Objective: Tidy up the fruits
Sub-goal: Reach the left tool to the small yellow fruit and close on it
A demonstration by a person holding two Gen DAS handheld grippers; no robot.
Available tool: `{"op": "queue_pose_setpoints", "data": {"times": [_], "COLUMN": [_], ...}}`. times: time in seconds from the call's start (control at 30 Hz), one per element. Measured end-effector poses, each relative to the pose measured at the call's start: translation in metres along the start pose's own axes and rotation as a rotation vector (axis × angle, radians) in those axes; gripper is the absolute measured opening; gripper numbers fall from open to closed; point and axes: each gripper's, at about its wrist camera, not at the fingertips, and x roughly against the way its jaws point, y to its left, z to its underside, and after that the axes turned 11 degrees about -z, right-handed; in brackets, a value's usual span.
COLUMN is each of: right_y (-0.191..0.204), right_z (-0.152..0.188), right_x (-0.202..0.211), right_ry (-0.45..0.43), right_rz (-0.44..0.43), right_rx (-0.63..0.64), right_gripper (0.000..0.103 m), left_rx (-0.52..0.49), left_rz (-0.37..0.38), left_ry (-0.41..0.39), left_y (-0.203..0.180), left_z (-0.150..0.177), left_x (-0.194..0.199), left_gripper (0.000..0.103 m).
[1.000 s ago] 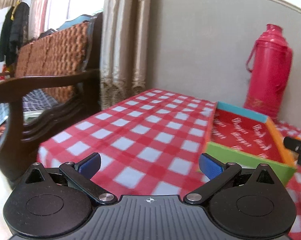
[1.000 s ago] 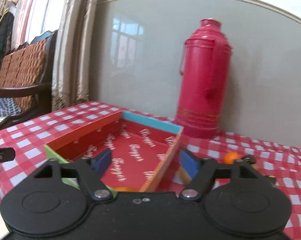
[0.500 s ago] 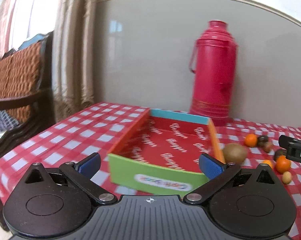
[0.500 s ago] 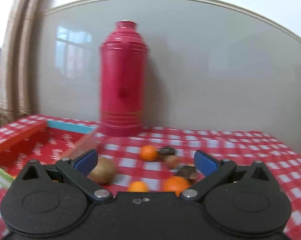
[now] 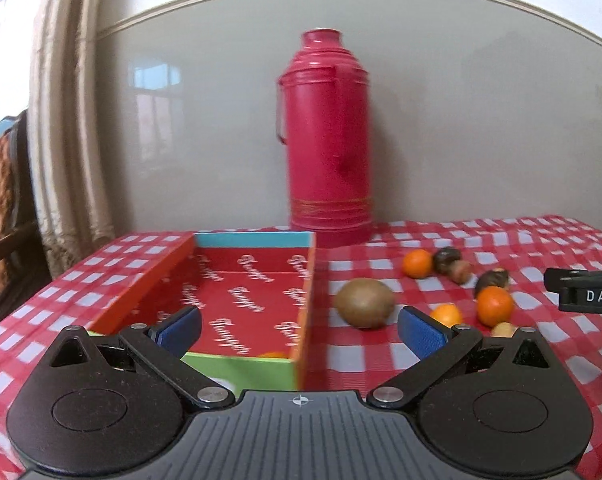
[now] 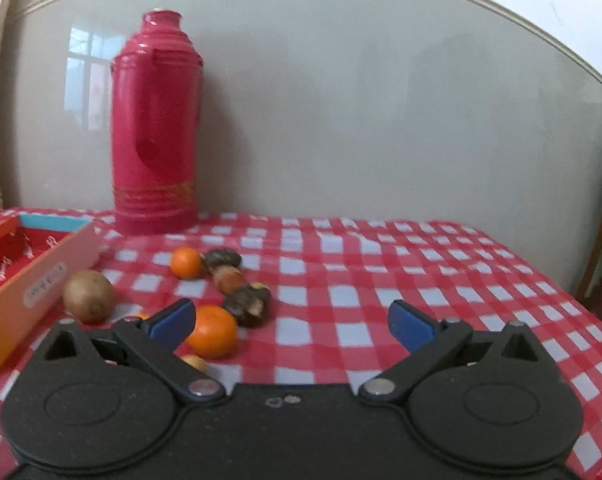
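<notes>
A colourful cardboard box (image 5: 241, 300) with a red printed floor lies on the checked tablecloth; an orange fruit (image 5: 275, 355) shows at its near right corner. To its right lie a brown kiwi (image 5: 364, 303), several small oranges (image 5: 495, 306) and dark brown fruits (image 5: 447, 259). My left gripper (image 5: 300, 328) is open and empty over the box's near right corner. My right gripper (image 6: 292, 323) is open and empty, just right of an orange (image 6: 213, 331), with the kiwi (image 6: 89, 296) and box (image 6: 29, 280) to its left. The right gripper's tip shows in the left wrist view (image 5: 585, 294).
A tall red thermos (image 5: 328, 136) stands against the wall behind the box; it also shows in the right wrist view (image 6: 155, 128). A curtain (image 5: 67, 120) and a wooden chair (image 5: 1, 184) are at the left. The table's right edge (image 6: 589, 320) drops off.
Both grippers have swung to the right: the views moved from the chair and table's left part to the box, thermos and fruits. The right gripper's jaws have opened wider.
</notes>
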Motion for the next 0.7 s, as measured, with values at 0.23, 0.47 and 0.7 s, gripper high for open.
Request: {"op": "queue_pose_setpoints", "data": {"times": [0.23, 0.47, 0.7], "right_y": [-0.013, -0.029, -0.048], "right_z": [0.004, 0.005, 0.007], "right_x": [-0.003, -0.005, -0.002], "right_ry": [0.021, 0.011, 0.008], "right_rz": [0.047, 0.076, 0.082], "right_rx": [0.003, -0.006, -0.055], "right_gripper": [0.097, 0.097, 0.097], "left_rx": [-0.027, -0.07, -0.092], "left_rz": [0.071, 0.142, 0.206], "left_ry": [0.011, 0.044, 0.099], "left_y": [-0.033, -0.07, -0.106], "left_z": [0.0, 0.002, 0.006], "left_x": [-0.001, -0.006, -0.015], "left_gripper": [0.103, 0.093, 0.079]}}
